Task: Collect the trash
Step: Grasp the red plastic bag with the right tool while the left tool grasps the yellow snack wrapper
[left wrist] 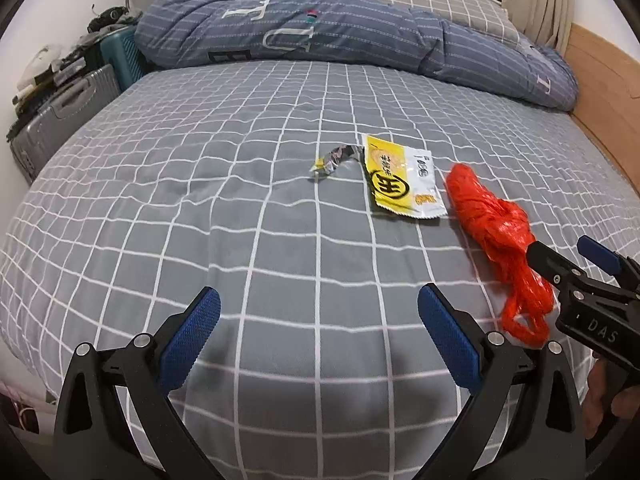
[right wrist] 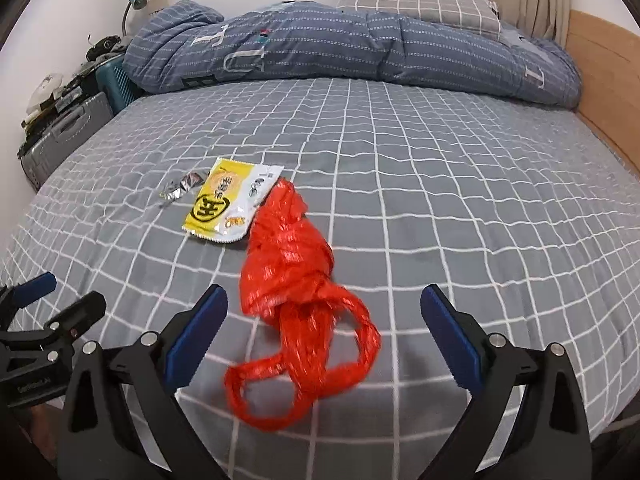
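Note:
A crumpled red plastic bag lies on the grey checked bed, its handles toward me; it also shows in the left wrist view. A yellow and white snack wrapper lies flat to its left, also in the right wrist view. A torn silver foil scrap lies left of the wrapper, also in the right wrist view. My right gripper is open, its fingers either side of the bag's handles. It appears in the left wrist view. My left gripper is open and empty over bare sheet.
A rolled blue striped quilt and a checked pillow lie at the bed's far end. A wooden bed frame runs along the right. Grey and teal suitcases with clutter stand left of the bed.

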